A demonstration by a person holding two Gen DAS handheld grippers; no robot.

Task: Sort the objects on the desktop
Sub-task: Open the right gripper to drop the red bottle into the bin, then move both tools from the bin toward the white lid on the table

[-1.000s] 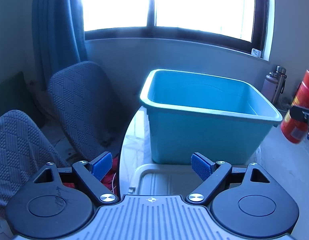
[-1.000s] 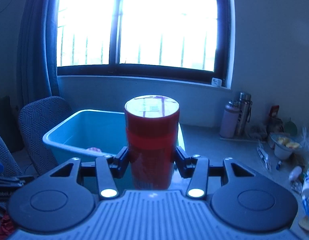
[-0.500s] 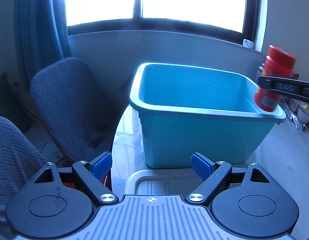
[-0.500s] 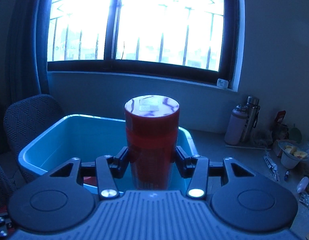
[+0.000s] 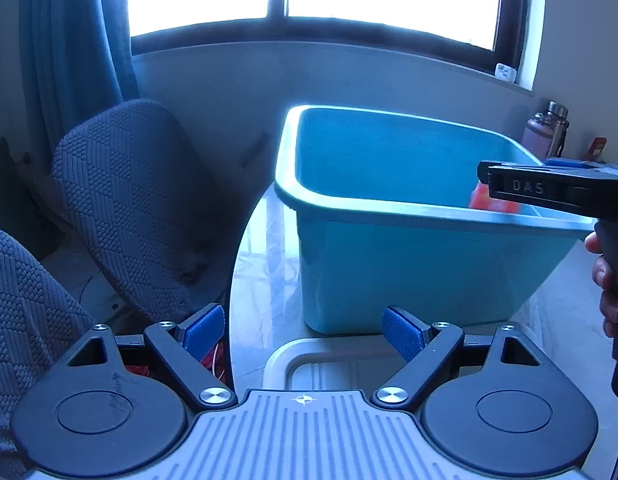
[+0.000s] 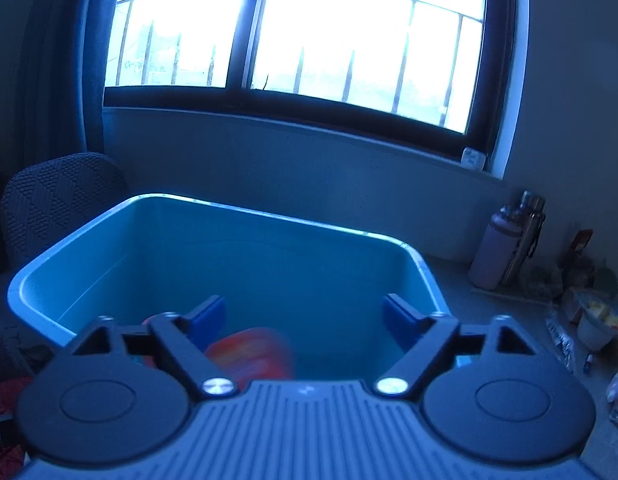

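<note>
A teal plastic bin stands on the pale table; it also shows in the right wrist view. A red canister, blurred, is inside the bin below my right gripper, which is open and empty over the bin's near side. In the left wrist view the canister shows as a red patch just behind the bin's near rim, under the right gripper's black body. My left gripper is open and empty, in front of the bin, over a white tray.
Two grey fabric chairs stand left of the table. Bottles stand against the wall at the right. Small clutter, a cup and packets, lies on the table's right side. A window is behind.
My right gripper has opened and let go of the red canister, which has dropped into the bin. The left gripper has shifted slightly and stays open.
</note>
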